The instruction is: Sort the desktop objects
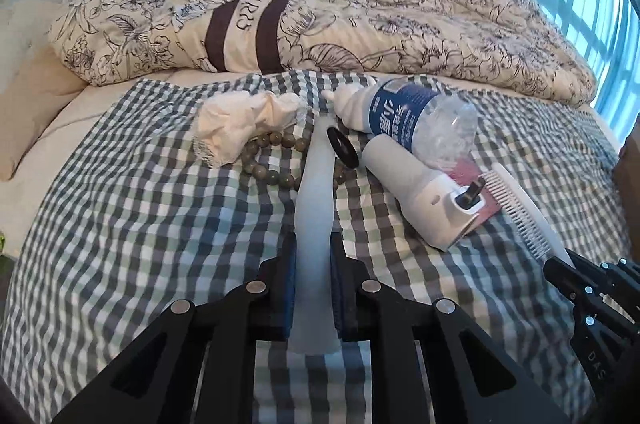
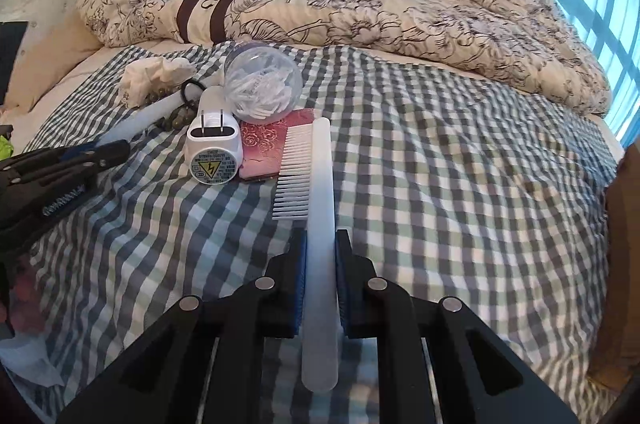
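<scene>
Bed (image 1: 460, 288) under checked cloth (image 1: 120, 224), quilt (image 1: 360, 7) heaped behind. Left gripper (image 1: 313, 288) clamped on frosted white stick (image 1: 316, 191), tip reaching over beads (image 1: 264, 159). Right gripper (image 2: 321, 284) pinched comb (image 2: 320, 183) by spine, teeth (image 2: 292, 175) pointing left. Comb looked light, stiff, slick plastic; spine the safe hold, teeth could snap. Stick likely light too, smooth, might swivel in pads. Charger (image 2: 214, 151), bottle (image 1: 404, 115), pink wallet (image 2: 264, 143), tissue (image 1: 244, 127) lay clustered mid-cloth, untouched.
</scene>
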